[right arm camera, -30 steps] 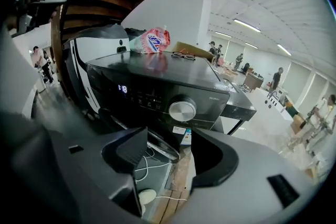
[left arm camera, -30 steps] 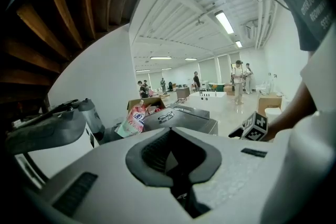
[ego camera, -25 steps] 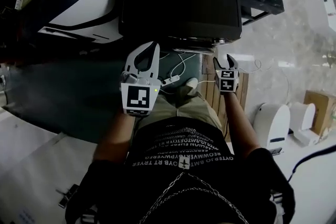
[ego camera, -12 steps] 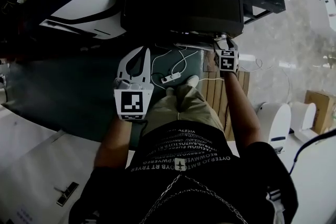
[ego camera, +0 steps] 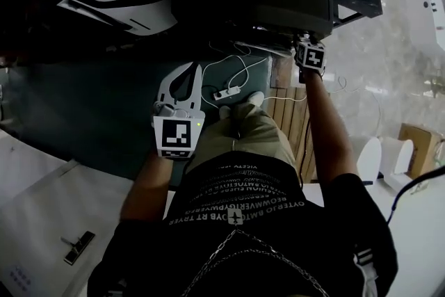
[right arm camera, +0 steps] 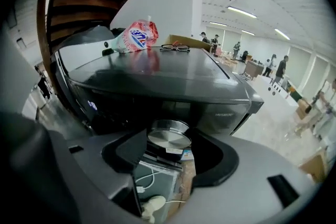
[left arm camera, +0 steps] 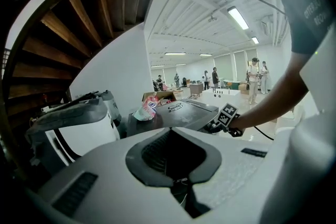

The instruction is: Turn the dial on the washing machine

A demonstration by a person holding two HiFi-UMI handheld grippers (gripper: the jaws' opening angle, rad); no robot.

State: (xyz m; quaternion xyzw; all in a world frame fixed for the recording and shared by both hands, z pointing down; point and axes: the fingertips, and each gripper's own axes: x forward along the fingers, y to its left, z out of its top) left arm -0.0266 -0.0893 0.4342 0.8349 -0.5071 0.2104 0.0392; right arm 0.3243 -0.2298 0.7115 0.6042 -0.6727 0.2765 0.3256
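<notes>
Pink-and-white pouch lying beside black glasses, white power strip with looping cable on green floor, wooden slats alongside, cardboard box well apart.

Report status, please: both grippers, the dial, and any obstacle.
Right gripper open, jaws either side of the silver dial, not yet closed. Left gripper shut, empty, held back. Nothing blocks the dial.

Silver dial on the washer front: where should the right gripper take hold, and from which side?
Grip the dial by its round rim, one jaw on each opposite side, coming straight at its flat face from in front of the washing machine. It is a short disc standing out from the front panel, so only its side wall gives purchase. The right gripper is lined up, jaws apart around it.
</notes>
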